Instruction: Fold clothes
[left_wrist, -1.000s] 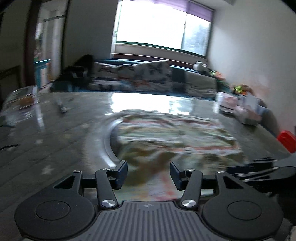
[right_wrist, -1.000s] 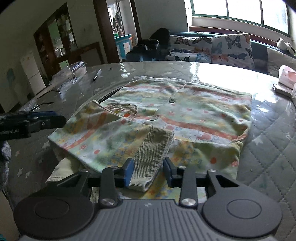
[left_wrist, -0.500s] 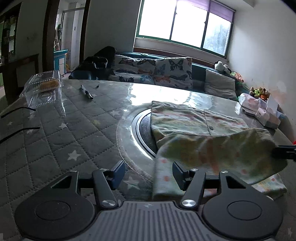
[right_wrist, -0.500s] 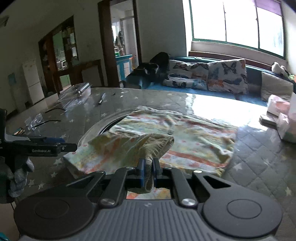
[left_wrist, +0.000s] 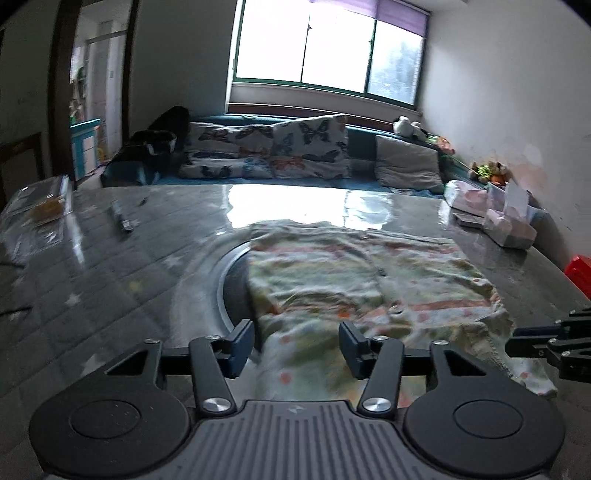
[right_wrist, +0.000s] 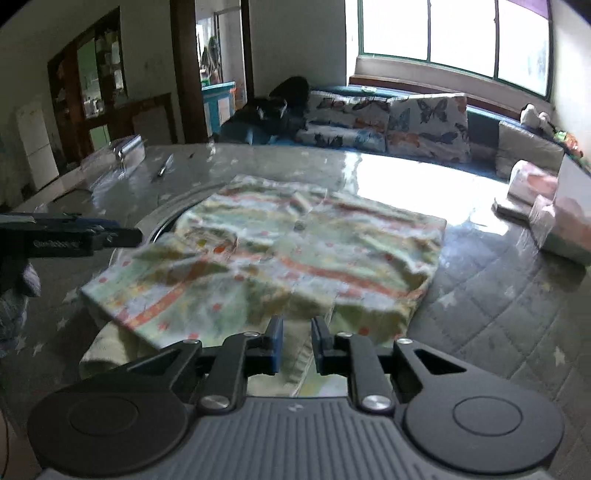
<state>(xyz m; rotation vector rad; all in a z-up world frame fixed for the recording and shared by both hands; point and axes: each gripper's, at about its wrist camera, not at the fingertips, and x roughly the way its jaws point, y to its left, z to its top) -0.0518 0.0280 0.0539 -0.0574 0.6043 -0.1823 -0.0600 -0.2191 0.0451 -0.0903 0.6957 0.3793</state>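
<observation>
On the glossy grey quilted table (left_wrist: 96, 280), the blurred pastel floral garment (right_wrist: 295, 258) lies half-folded; left gripper (left_wrist: 297, 345) gapes wide, right gripper (right_wrist: 296, 345) narrowly parted over a sleeve.

Pastel striped, dotted garment (right_wrist: 295, 254) lies spread mid-table, over the inset ring; buttoned front up; left sleeve folded across; near hem rumpled

Legible markings: we find one only, a pale printed brand line on the side of the left gripper (right_wrist: 79, 242) in the right wrist view, too smeared by blur to spell out. We read no text on the garment (right_wrist: 295, 258) or the table (right_wrist: 498, 314).
</observation>
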